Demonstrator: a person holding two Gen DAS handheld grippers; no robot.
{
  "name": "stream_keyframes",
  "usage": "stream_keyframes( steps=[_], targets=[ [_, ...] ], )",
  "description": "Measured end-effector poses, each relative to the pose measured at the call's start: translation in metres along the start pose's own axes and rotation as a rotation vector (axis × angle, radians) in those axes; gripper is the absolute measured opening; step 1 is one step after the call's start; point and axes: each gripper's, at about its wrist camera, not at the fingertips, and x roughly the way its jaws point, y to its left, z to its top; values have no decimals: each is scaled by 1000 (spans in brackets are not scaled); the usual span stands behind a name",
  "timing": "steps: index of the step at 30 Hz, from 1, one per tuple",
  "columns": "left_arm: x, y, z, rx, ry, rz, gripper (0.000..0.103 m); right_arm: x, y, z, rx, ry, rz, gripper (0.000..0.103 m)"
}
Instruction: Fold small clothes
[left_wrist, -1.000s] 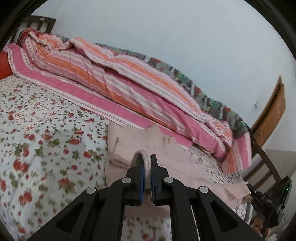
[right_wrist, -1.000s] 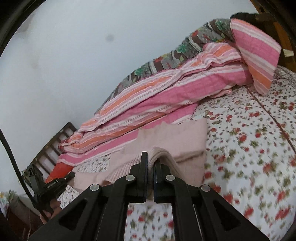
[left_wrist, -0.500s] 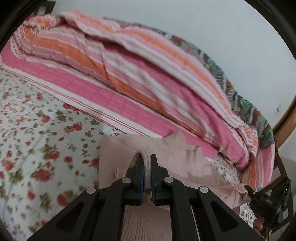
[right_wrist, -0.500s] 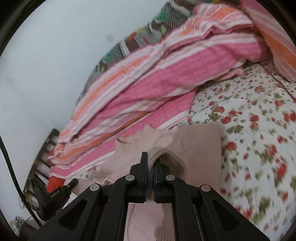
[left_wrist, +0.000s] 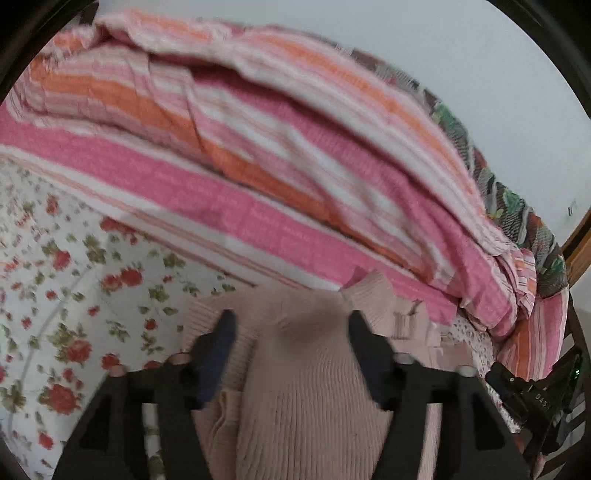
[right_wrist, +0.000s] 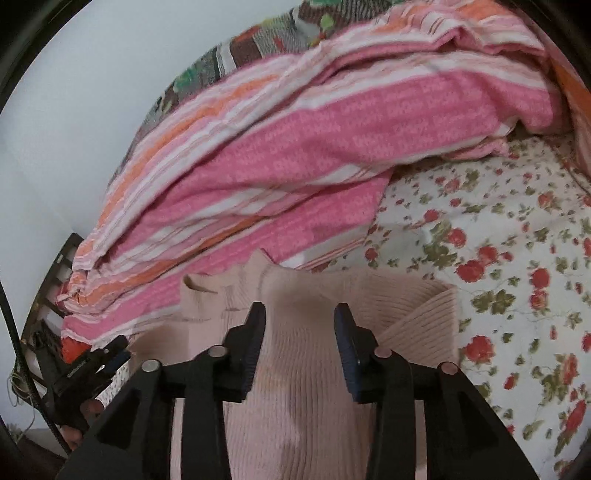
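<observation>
Both claws have just been opening — the left claw (left_wrist: 288, 332) and right claw (right_wrist: 299, 325) stand wide, gripping nothing. The pink sweater (right_wrist: 295, 387) lies folded on the bed (right_wrist: 498, 229) beneath them. Next, I judge — smoothing or another fold.

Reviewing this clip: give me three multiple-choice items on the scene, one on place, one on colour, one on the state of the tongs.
1. Where does the pink knit sweater lie?
A. on the floral bedsheet
B. on a chair
C. on the floor

2. What colours stripe the blanket?
A. blue and grey
B. pink, orange and white
C. plain green

3. How do the right tongs stand?
A. shut on the sweater
B. shut on nothing
C. open

Answers: 1 A, the sheet shows around the sweater; 2 B, the stripes are plain in both views; 3 C, the jaws have just been opening, clear of the sweater beneath.
</observation>
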Motion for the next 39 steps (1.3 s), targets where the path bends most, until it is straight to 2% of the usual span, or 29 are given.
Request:
stream_keyframes(
  steps=[6,13,17,21,24,27,30,35,39],
  targets=[
    [-31,-8,-16,53,14,-18,65,-38,17,-20,-110,-43,-36,42],
    [-75,5,-56,99,26,-27,65,-77,30,-72,-250,-4,-61,48],
    [-99,29,-99,76,46,-81,65,-100,18,-109,-279,8,-85,48],
    [-106,46,-130,16,85,-128,65,-106,3,-142,-286,76,-72,48],
    [-103,48,-142,-13,88,-172,65,-99,-7,-152,-242,112,-50,48],
    [-90,41,-139,-30,101,-200,65,-93,-13,-152,-191,93,-38,49],
    [-75,34,-135,-31,112,-180,65,-88,-19,-146,-101,77,18,58],
    [-51,33,-120,-99,110,-179,65,-74,-30,-131,53,54,59,58],
    [-43,32,-114,-123,91,-173,60,-62,-36,-120,147,27,63,58]
  ],
)
